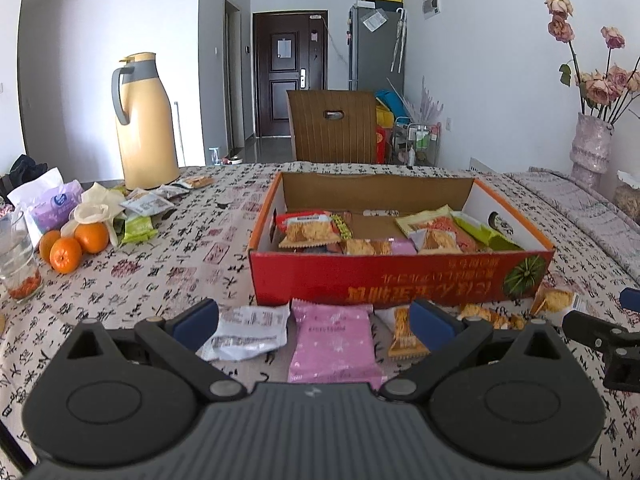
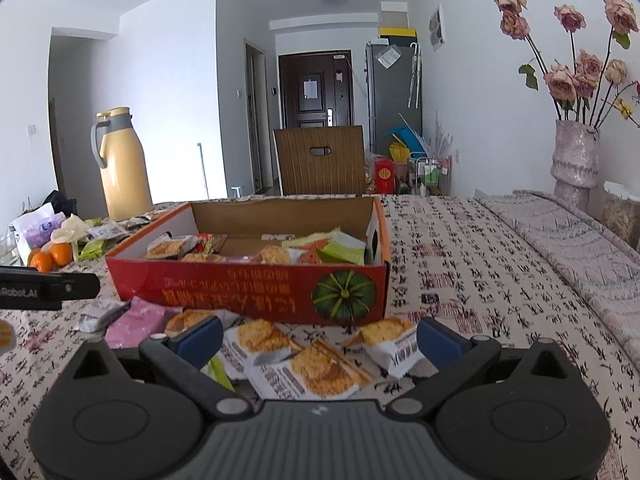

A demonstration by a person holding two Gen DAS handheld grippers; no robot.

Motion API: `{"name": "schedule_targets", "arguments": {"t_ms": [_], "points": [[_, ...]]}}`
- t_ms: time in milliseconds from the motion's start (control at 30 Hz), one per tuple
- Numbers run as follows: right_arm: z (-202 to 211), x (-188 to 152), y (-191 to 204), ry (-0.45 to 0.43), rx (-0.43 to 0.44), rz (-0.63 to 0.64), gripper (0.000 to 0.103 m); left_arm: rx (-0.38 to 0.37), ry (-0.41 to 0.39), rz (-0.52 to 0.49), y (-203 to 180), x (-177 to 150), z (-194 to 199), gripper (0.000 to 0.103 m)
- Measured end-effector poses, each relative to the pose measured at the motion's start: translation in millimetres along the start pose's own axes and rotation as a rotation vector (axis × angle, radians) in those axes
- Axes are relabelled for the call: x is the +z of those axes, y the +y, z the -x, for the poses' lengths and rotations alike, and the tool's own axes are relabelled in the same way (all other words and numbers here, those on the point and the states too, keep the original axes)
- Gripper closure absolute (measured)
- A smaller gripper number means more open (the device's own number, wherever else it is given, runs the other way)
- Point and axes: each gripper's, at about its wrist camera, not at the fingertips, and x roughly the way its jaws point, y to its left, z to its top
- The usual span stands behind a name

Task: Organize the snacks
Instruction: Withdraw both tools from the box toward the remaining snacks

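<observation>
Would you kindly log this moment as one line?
left gripper: open, over pink packet | right gripper: open, over cracker packets | box: partly filled

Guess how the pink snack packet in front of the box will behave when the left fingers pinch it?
The pink packet lies flat and looks like thin sealed film, so it is probably light and floppy, sagging when lifted by an edge. Its glossy wrapper may slip between the fingers. Contents likely crush if squeezed hard. Pushed, it should slide on the tablecloth, not roll.
</observation>
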Motion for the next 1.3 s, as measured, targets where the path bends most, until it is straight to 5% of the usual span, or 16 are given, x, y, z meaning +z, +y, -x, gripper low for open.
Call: {"name": "schedule_targets", "arguments": {"t_ms": [1300], "points": [[5,-31,-11,0.081,-0.016,-0.024,0.000,0.004,0.070,0.023,11,-28,-1,0.000]]}}
